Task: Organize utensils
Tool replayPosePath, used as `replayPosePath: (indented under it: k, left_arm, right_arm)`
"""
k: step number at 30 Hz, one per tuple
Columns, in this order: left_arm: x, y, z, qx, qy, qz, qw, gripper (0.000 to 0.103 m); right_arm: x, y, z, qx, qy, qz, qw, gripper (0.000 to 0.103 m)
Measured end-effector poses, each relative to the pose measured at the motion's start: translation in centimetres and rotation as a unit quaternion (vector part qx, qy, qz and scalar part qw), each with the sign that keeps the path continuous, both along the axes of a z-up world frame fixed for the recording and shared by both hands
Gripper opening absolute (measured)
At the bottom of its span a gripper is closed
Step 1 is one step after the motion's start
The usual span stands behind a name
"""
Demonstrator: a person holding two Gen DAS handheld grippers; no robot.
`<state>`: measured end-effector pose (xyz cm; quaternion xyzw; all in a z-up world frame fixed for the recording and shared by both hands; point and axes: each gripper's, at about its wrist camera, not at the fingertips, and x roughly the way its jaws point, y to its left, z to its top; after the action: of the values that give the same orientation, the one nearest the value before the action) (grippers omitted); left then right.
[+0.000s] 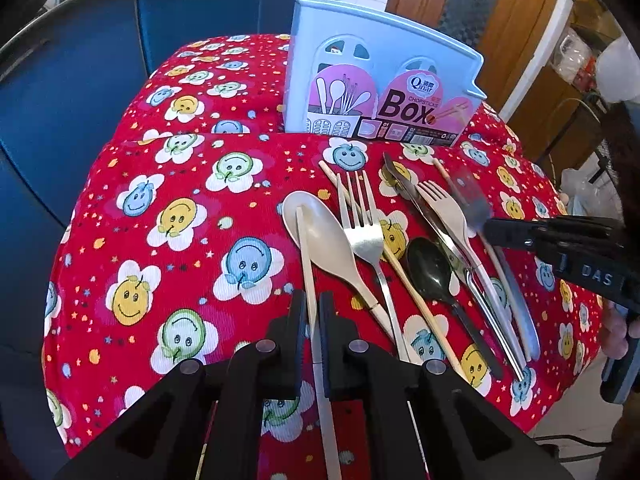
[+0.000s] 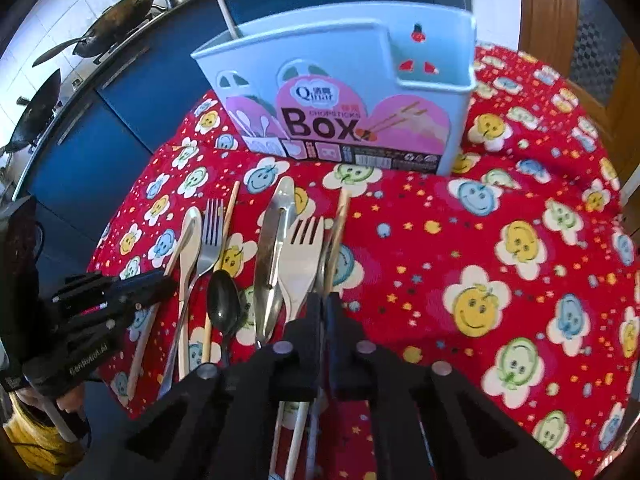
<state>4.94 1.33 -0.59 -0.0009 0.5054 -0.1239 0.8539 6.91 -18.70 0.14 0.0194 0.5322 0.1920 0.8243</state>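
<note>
On the red cloth (image 1: 132,208), most utensils wait. 1 stick stands in the blue box (image 2: 360,52). Left gripper (image 1: 313,312) pinches a chopstick (image 1: 305,256); right gripper (image 2: 323,314) pinches a fork (image 1: 472,200).

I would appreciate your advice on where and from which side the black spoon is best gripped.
Grip the black spoon on its thin handle, near the table's front edge, coming from above with the fingers across it. The bowl is wide and rounded, and the utensils crowd closely beside it. The handle looks narrow and straight, though a chopstick lies close alongside.
</note>
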Motion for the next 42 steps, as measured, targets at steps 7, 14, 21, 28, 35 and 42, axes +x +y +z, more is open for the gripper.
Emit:
replayPosePath:
  k: [7, 14, 21, 28, 35, 42]
  left_arm:
    - [-0.5, -0.2, 0.1, 0.024, -0.004, -0.001, 0.9997, 0.006]
    - [-0.5, -0.3, 0.0, 0.027, -0.005, -0.003, 0.9996, 0.005]
    - [0.0, -0.3, 0.1, 0.024, 0.004, -0.006, 0.9997, 0.005]
    - [0.5, -0.3, 0.0, 0.016, 0.008, -0.006, 0.9998, 0.005]
    - [-0.1, 0.5, 0.2, -0.022, -0.008, 0.003, 0.9997, 0.004]
    - [-1.7, 0.2, 2.7, -0.054, -0.070, -0.001, 0.9961, 0.004]
  right_arm:
    - [-1.7, -2.0, 0.6, -0.019, -0.002, -0.004, 1.000, 0.003]
    - [-2.2, -2.5, 0.0, -0.034, 0.014, 0.000, 0.999, 0.004]
    - [-1.4, -2.1, -0.6, -0.035, 0.033, 0.003, 0.999, 0.005]
    - [-0.2, -2.2, -0.6, -0.023, 0.050, 0.003, 0.998, 0.005]
    - [-0.1, -2.3, -0.6, -0.019, 0.042, 0.003, 0.999, 0.004]
    - [-2.1, -2.6, 1.5, 0.008, -0.020, -0.009, 1.000, 0.003]
